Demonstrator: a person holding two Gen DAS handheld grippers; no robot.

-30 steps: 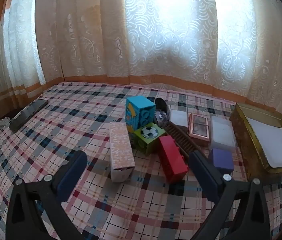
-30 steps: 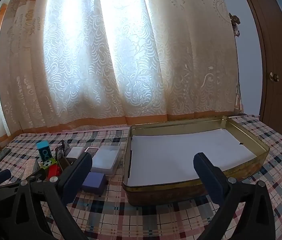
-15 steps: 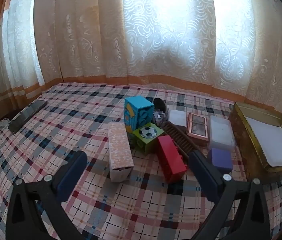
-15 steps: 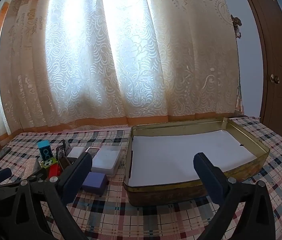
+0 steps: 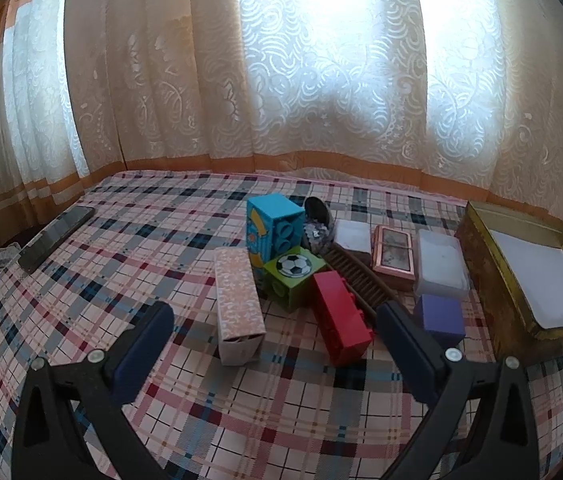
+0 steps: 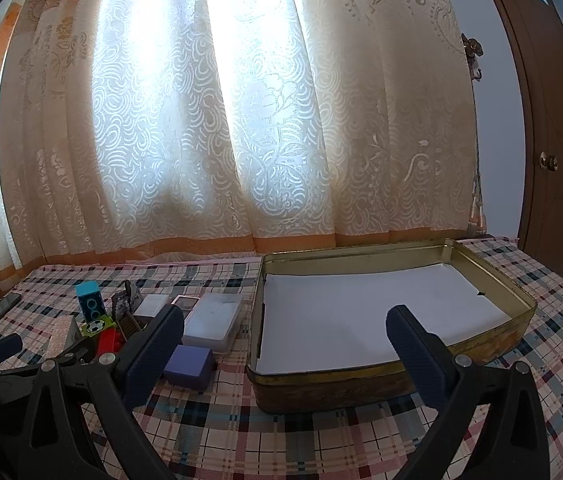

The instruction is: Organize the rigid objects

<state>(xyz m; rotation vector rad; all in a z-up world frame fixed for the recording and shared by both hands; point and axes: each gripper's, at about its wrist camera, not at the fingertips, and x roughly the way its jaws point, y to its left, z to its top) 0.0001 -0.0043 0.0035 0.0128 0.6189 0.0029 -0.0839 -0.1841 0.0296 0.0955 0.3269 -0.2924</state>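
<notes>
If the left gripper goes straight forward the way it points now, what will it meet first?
Probably the red block or the patterned carton: both lie between the open left gripper fingers' lines, nearest. Which comes first is unclear, as depth is hard to judge.

Open plaid table [image 5: 129, 240]: bare toward the left edge, apart from a dark flat item, possibly a phone [image 5: 55, 238]. Centre: packed block cluster, red brick [image 5: 341, 318] and patterned box [image 5: 237, 304] nearest. Right side: gold tin [image 6: 361, 384], walled, interior unobstructed from above.
</notes>
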